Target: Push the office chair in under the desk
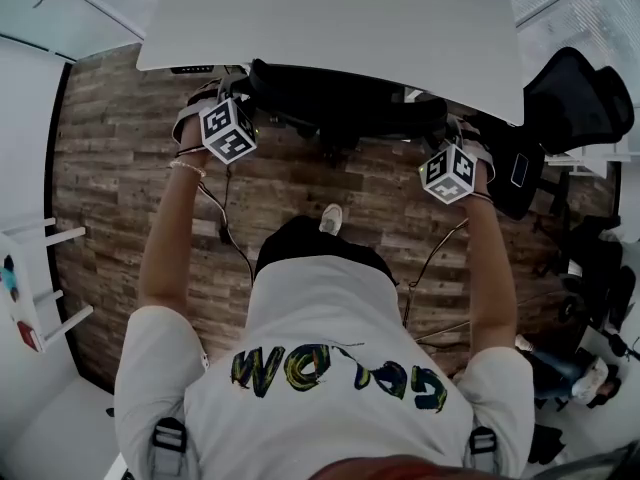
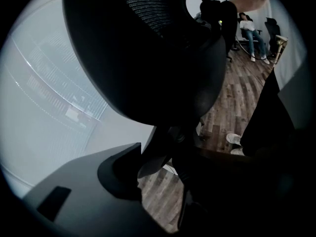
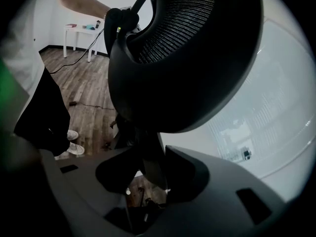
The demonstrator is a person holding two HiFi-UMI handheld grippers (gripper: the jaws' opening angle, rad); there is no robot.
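The office chair [image 1: 340,103] is sitting at the near edge of the desk [image 1: 330,18], with most of it lying under the white desktop and only the top of its black back showing in front of that edge. A person is standing just behind it on the wood floor [image 1: 120,198], with both arms reaching forward and one shoe [image 1: 331,218] showing below the chair. The left gripper [image 1: 232,96] is resting at the left end of the chair's back, near the desk's near left corner. The right gripper [image 1: 452,136] is resting at the right end of the back, further along the same edge. In the left gripper view the jaws are standing wide and closing round a dark bar of the chair's frame, and the left jaw's tip is touching that bar under the rounded mesh panel [image 2: 148,48]. In the right gripper view the same kind of bar is filling nearly all the gap between the two grey jaws, so this gripper too is clamping the chair. A cable [image 1: 225,223] is hanging from the left gripper down toward the floor. A second black chair [image 1: 575,93] is standing off the desk's right end, clear of the desktop. A small white table [image 3: 81,31] is standing against the far wall in the right gripper view. A seated person [image 2: 252,31] is showing far back in the left gripper view.
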